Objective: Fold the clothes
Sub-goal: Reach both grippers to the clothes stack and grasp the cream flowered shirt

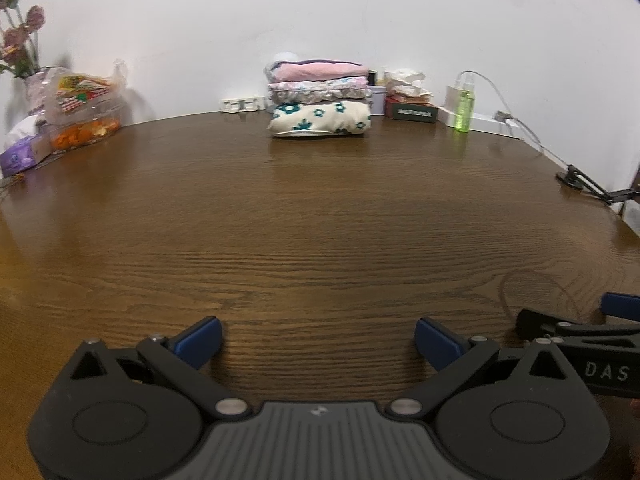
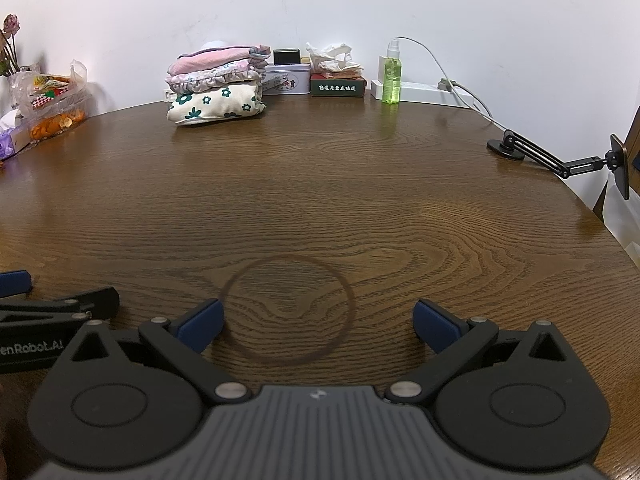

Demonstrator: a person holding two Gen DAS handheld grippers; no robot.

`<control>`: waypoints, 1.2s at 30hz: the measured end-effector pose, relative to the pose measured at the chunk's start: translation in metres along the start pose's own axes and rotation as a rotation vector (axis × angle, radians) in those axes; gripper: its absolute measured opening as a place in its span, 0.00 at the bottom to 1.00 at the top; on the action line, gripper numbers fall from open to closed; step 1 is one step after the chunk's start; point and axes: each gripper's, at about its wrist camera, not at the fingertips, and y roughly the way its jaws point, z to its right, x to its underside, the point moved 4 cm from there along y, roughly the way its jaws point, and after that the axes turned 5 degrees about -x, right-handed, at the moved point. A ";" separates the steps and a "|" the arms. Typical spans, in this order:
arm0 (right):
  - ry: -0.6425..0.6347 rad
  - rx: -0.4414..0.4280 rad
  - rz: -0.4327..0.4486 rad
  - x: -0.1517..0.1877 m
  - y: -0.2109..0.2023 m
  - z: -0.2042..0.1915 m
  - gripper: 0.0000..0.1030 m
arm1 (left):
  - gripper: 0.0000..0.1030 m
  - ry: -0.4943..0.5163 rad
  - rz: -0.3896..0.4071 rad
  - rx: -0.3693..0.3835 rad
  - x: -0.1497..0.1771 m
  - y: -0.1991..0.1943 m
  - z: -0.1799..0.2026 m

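Where the brown wood-grain counter [image 2: 320,208] meets the white wall at its far left, a vase of pink flowers [image 1: 24,36] stands behind a clear bag of snacks [image 1: 82,106] and a purple tissue pack [image 1: 22,156]. Further right, at the far edge against the wall, sits the stack of folded clothes [image 1: 320,98]: a cream piece with teal flowers at the bottom, ruffled floral pieces above it, pink ones on top. Just beside the stack stand a tin [image 2: 287,80], a green tissue box [image 2: 338,86] with crumpled tissue spilling out, and a green spray bottle [image 2: 391,76] in front of a white power strip [image 2: 424,90]. A black jointed mount [image 2: 540,156] is fixed near the right rim. Close to the camera, the left gripper [image 1: 318,344] and the right gripper [image 2: 318,326] lie side by side low over the bare counter, well apart from the clothes. Each has its blue-padded fingers [image 2: 202,326] spread wide, with nothing held between them; a faint dark ring [image 2: 286,310] marks the wood between the right pair.
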 end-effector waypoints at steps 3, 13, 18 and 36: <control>-0.001 -0.036 -0.016 -0.006 0.003 0.003 1.00 | 0.94 -0.015 0.009 0.061 -0.016 0.001 -0.011; -0.043 -0.159 0.004 -0.118 0.098 0.013 0.97 | 0.93 0.023 0.093 0.098 -0.134 0.102 -0.069; -0.063 -0.220 0.014 -0.174 0.145 0.018 0.94 | 0.80 -0.004 0.058 0.111 -0.184 0.173 -0.077; -0.078 -0.459 0.015 -0.286 0.238 -0.041 0.10 | 0.04 -0.068 0.174 0.289 -0.272 0.205 -0.069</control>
